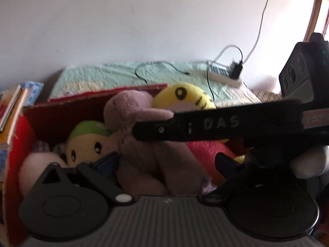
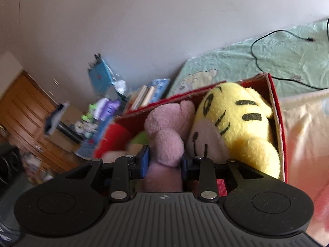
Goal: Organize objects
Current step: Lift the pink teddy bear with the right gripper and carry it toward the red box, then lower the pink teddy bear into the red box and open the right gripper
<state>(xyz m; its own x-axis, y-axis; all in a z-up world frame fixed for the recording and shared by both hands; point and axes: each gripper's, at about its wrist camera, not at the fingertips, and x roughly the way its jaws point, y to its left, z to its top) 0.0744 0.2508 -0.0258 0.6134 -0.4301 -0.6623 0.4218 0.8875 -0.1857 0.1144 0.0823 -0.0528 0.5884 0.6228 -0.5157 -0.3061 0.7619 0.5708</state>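
fuzzy mauve plush bear (image 2: 164, 144) sits in the red cardboard box (image 2: 276, 111) beside a yellow striped tiger plush (image 2: 242, 123). right claw (image 2: 164, 160) is clamped on it. left claw (image 1: 164, 164) looks spread wide, probably empty.

Plain white wall (image 1: 123, 24), mint-green bedspread (image 1: 115, 76) with power strip (image 1: 224, 75), wooden door (image 2: 22, 107) — daylit

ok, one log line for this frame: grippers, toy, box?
right gripper: shut on pink plush | left gripper: open, around pink plush | red box: holds yellow tiger plush
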